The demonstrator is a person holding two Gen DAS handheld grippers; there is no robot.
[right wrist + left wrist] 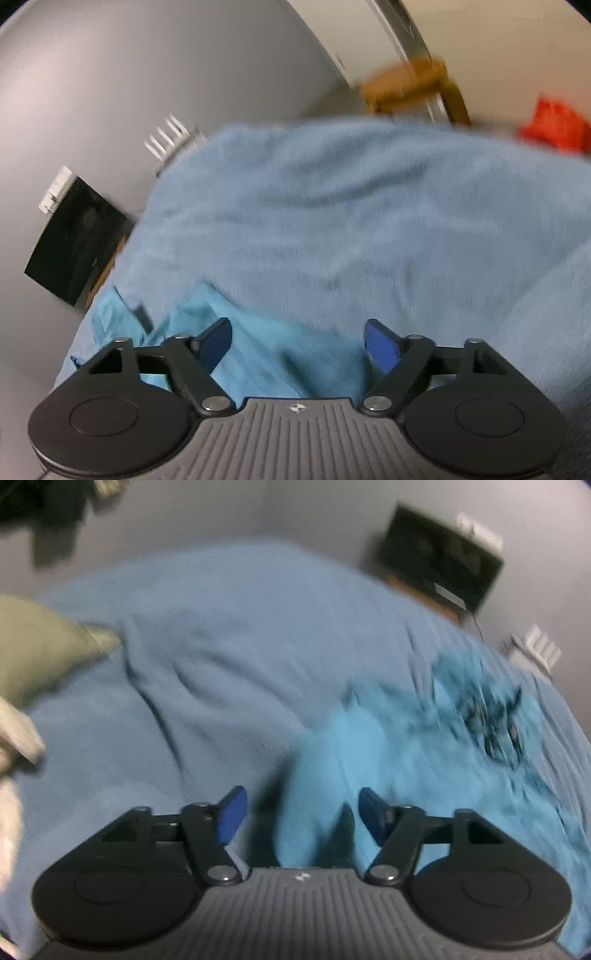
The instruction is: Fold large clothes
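Left tongs (pixel 301 812) released, empty, above bed (pixel 207 657), bright blue shirt (pixel 424 746) at 3 o'clock, right tongs (pixel 297 341) released, empty, shirt at 7 o'clock.

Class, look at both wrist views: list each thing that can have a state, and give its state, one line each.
Left gripper: open, nothing between its pads.
Right gripper: open, holding nothing.
Turquoise shirt: lying rumpled on the bed, dark print facing up, not gripped.
Blue bedspread: spread over the bed, wrinkled.
Olive garment: lying at the bed's edge, untouched.
Black screen: dark, apparently off.
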